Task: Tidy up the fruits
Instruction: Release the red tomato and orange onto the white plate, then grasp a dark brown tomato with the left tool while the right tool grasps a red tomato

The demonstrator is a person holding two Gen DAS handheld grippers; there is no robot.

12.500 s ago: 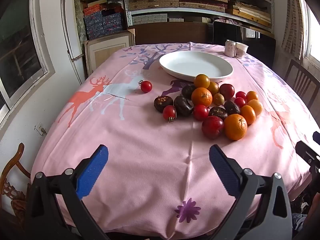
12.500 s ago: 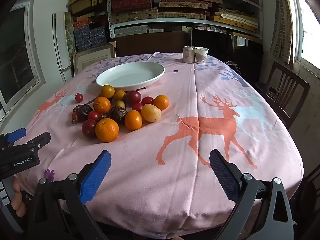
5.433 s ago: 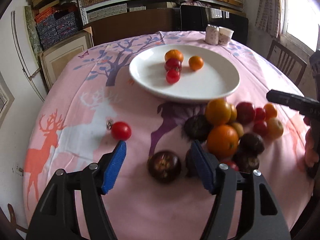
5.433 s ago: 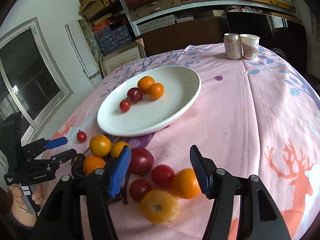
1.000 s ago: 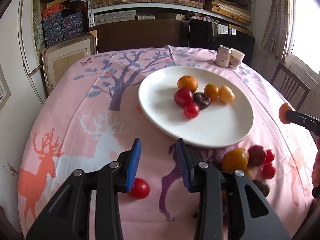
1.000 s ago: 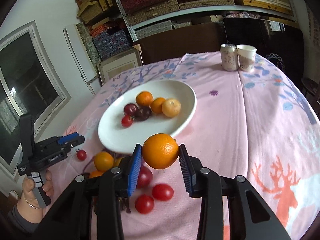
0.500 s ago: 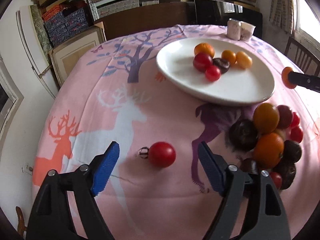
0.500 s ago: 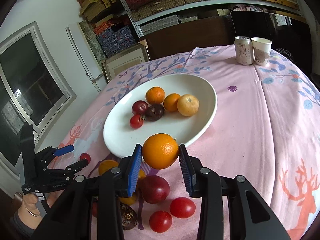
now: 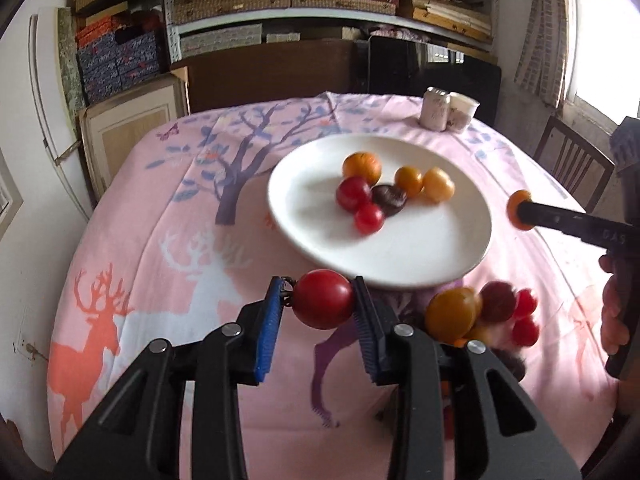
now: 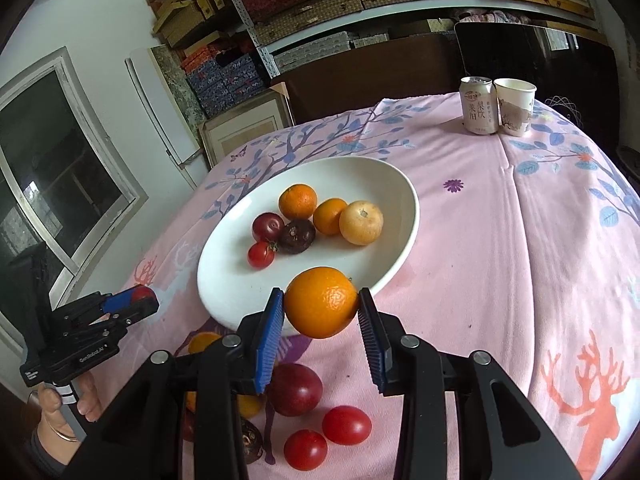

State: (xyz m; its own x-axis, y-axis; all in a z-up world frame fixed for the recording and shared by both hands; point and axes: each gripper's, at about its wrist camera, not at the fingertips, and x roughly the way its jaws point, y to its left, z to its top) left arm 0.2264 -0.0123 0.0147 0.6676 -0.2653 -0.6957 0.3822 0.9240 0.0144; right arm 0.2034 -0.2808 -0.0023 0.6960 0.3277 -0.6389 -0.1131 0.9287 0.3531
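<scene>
A white plate [image 9: 312,240] [image 10: 240,296] on the pink tablecloth holds several fruits: oranges, red tomatoes and a dark fruit. My left gripper [image 9: 320,300] is shut on a red tomato [image 9: 323,299] and holds it above the cloth just short of the plate's near rim. My right gripper [image 10: 320,308] is shut on an orange [image 10: 321,307] and holds it above the plate's near edge; it also shows in the left wrist view [image 9: 518,208]. Loose fruits lie on the cloth: a yellow-orange one [image 9: 452,314], a dark red one [image 10: 295,390], small red tomatoes [image 10: 346,425].
A drink can [image 10: 479,105] and a paper cup [image 10: 515,107] stand at the table's far end. A chair [image 9: 576,168] stands to the right of the table. Shelves of boxes line the back wall, and a window is at the left.
My left gripper has closed on the red tomato that lay on the cloth and lifted it toward the plate. My right gripper has carried the orange closer to the plate's edge.
</scene>
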